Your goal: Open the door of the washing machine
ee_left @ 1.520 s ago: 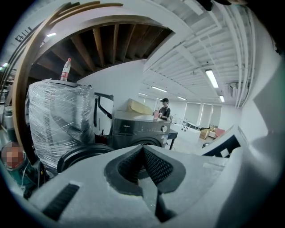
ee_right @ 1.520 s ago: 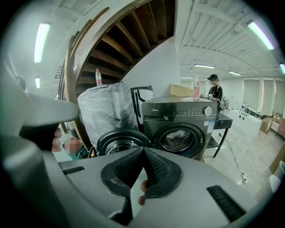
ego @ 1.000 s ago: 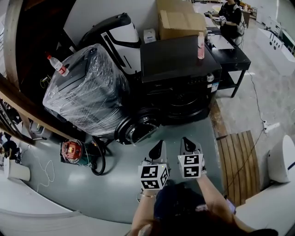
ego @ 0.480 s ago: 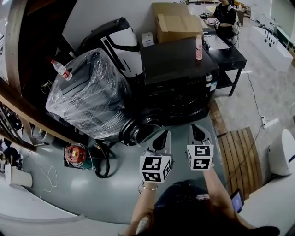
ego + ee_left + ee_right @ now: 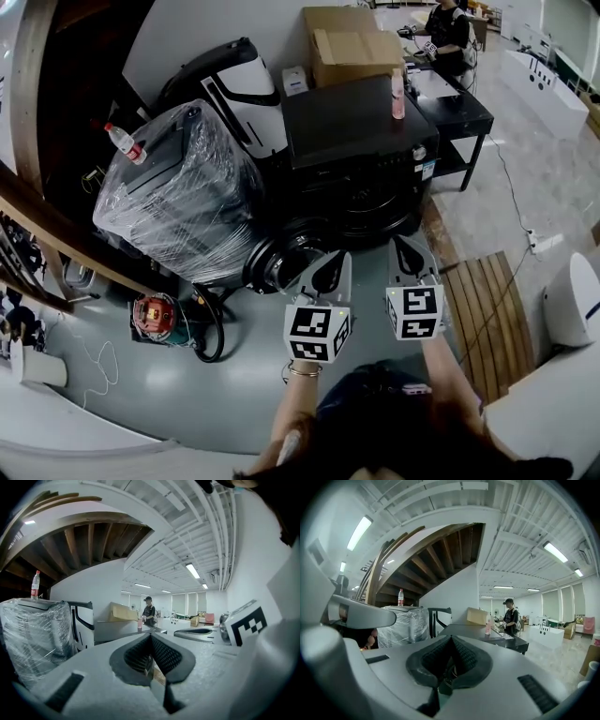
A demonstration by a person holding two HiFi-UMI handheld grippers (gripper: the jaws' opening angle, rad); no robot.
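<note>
Two hand-held grippers are seen side by side in the head view, each carrying one cube with square markers. The left gripper [image 5: 330, 272] is shown in its own view with its fingers [image 5: 164, 656] pressed together and nothing between them. The right gripper [image 5: 408, 255] is likewise shown with its fingers [image 5: 466, 660] closed and empty. Both are held above the grey floor [image 5: 187, 394], apart from the machine. One black front-loading washing machine [image 5: 356, 122] is placed just beyond them. Its round door [image 5: 286, 262] is found at the lower left of the front, near the left gripper's tip, and appears to be swung outward. One pink bottle [image 5: 397, 94] is stood upright on the machine's flat top. One brown cardboard box [image 5: 352, 47] is set behind the machine. To the machine's left, one bulky appliance wrapped in clear plastic film [image 5: 178, 187] is seen, and one clear bottle with a red cap [image 5: 122, 141] is laid on top of it. One black desk [image 5: 464, 108] is placed to the machine's right, and one person in dark clothes [image 5: 448, 28] is seen standing at its far end. One red round device [image 5: 155, 314] is left on the floor below the wrapped appliance.
</note>
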